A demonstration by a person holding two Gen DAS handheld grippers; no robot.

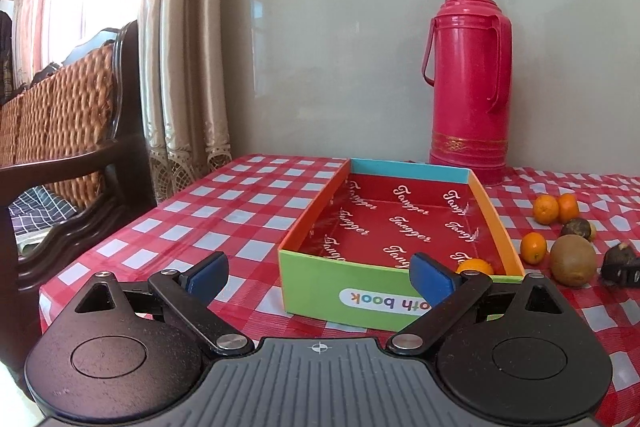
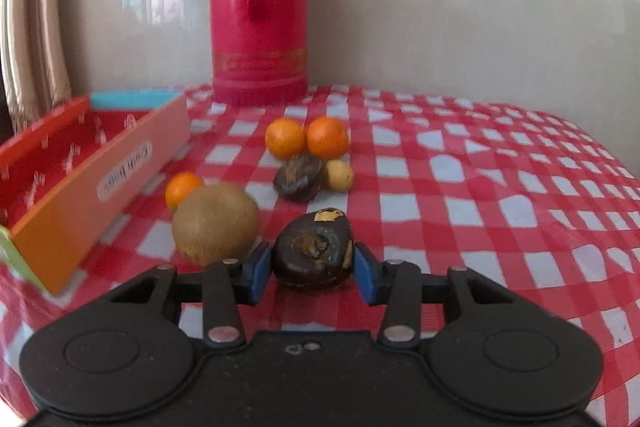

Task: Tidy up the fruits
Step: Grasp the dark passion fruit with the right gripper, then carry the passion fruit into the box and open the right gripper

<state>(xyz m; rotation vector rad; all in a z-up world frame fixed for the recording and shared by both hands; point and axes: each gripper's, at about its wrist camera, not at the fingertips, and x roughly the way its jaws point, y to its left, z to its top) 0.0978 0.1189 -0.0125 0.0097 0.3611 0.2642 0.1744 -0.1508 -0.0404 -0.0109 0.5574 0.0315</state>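
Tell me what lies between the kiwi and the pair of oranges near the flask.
In the right wrist view, a dark fruit lies between the kiwi and the two oranges, with a small yellowish fruit beside it.

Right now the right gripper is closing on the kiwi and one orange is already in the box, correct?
Not the kiwi. In the right wrist view the right gripper has a dark brown fruit between its blue pads; the kiwi sits untouched to its left. The rest holds: the left wrist view shows one orange in the box.
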